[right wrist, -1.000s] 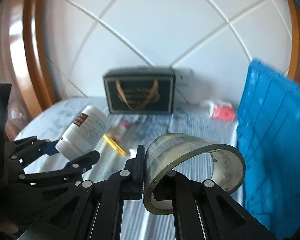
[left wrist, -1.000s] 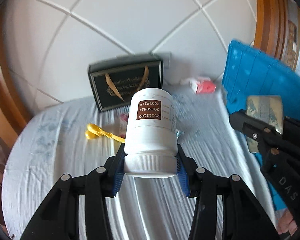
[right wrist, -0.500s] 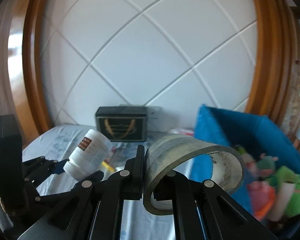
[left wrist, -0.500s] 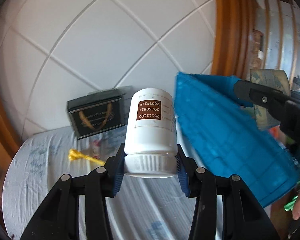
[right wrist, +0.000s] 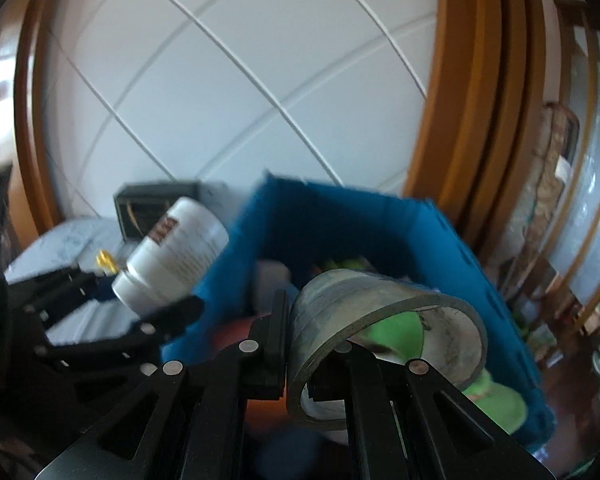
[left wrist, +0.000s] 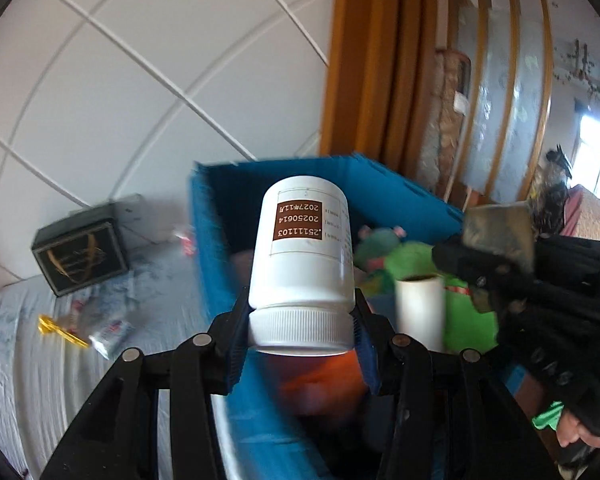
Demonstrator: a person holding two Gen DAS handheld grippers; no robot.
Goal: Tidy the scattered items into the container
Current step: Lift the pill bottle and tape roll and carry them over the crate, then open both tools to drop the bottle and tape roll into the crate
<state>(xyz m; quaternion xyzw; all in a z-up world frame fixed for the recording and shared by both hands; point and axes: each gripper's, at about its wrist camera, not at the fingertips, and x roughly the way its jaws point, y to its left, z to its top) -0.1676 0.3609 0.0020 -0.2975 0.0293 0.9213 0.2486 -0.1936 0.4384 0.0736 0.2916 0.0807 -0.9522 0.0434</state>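
Over the open mouth of the blue container point(left wrist: 404, 196), the white bottle point(left wrist: 304, 240) is hanging bottom-away in the left gripper point(left wrist: 300, 354), whose blue pads point(left wrist: 238, 344) are pinching its ribbed cap from both sides. It is looking rigid and smooth-walled, probably light; the ridged cap is the sensible place to hold it, since the glossy body would likely slip. Just beside it, the tape roll point(right wrist: 384, 328) is riding in the right gripper point(right wrist: 300, 346), the jaws clamping nearly shut on the roll's thin wall, one finger inside the ring and one outside. That band is looking stiff enough to keep its shape, and neither thing seems fragile, so a short drop should do no harm. Inside the container, green soft toys point(left wrist: 412, 256) and a white paper roll point(left wrist: 420, 308) are lying. Left of it, on the pale bedcover point(left wrist: 28, 360), a dark box point(left wrist: 80, 256), a yellow clip point(left wrist: 56, 330) and a small packet point(left wrist: 110, 332) are waiting.
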